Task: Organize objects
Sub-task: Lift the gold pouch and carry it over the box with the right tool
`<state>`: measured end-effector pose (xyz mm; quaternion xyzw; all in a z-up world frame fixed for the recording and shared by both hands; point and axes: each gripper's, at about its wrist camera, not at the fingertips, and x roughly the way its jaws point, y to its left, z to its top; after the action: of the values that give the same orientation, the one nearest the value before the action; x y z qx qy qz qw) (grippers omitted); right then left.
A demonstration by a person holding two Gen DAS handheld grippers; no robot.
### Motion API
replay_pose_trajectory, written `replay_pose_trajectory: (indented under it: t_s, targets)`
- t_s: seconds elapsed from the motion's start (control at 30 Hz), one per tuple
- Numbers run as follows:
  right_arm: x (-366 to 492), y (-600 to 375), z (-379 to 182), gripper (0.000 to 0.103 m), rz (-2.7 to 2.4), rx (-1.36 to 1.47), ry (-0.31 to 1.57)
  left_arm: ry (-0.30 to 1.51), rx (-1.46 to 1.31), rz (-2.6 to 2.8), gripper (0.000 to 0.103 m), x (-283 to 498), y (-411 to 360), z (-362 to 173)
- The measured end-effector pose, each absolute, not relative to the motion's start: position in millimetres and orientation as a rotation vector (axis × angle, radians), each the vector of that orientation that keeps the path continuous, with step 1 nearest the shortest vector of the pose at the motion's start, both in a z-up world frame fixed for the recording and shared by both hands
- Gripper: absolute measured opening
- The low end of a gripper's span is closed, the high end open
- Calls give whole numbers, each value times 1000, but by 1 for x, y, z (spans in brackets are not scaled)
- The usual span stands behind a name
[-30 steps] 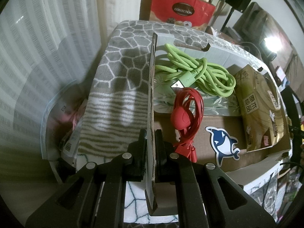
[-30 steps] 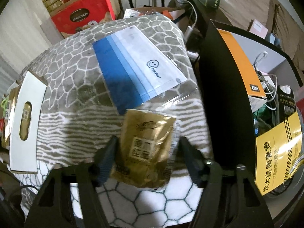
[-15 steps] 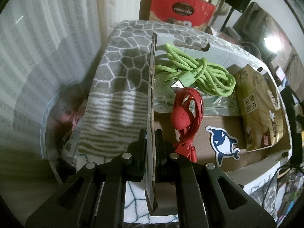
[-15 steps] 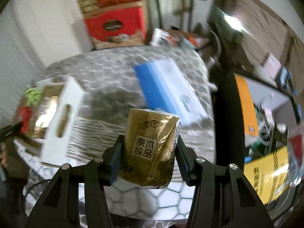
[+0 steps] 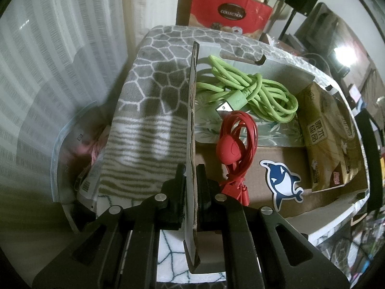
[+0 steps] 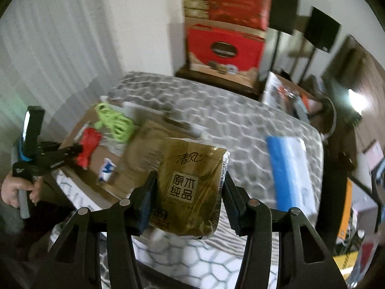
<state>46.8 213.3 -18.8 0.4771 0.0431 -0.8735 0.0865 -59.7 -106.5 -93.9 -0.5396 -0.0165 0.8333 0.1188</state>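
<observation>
My left gripper [image 5: 191, 175] is shut on the left wall of an open cardboard box [image 5: 192, 110] and holds it. In the box lie a green cable [image 5: 252, 91], a red cable [image 5: 237, 144] and a gold tissue pack [image 5: 324, 134]. My right gripper [image 6: 189, 190] is shut on a second gold tissue pack [image 6: 190, 185] and holds it in the air above the table, to the right of the box [image 6: 115, 180]. The left gripper also shows in the right wrist view [image 6: 72, 149], at the box's left side.
The table carries a grey and white patterned cloth [image 6: 240, 122]. A blue and white mask packet [image 6: 291, 168] lies on it at the right. Red gift boxes [image 6: 226, 50] stand behind the table. A clear bag [image 5: 72, 156] hangs at the table's left edge.
My right gripper has closed on the gold tissue pack, lifted it off the cloth and swung left toward the box. The left gripper and the box wall have not moved.
</observation>
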Motion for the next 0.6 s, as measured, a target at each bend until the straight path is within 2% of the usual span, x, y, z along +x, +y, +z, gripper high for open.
replay_pose_trajectory:
  t_s: [0.6]
  targets:
    - [11, 111, -35, 52, -2372, 1374, 253, -46, -1577, 2432, 7, -58, -106, -93]
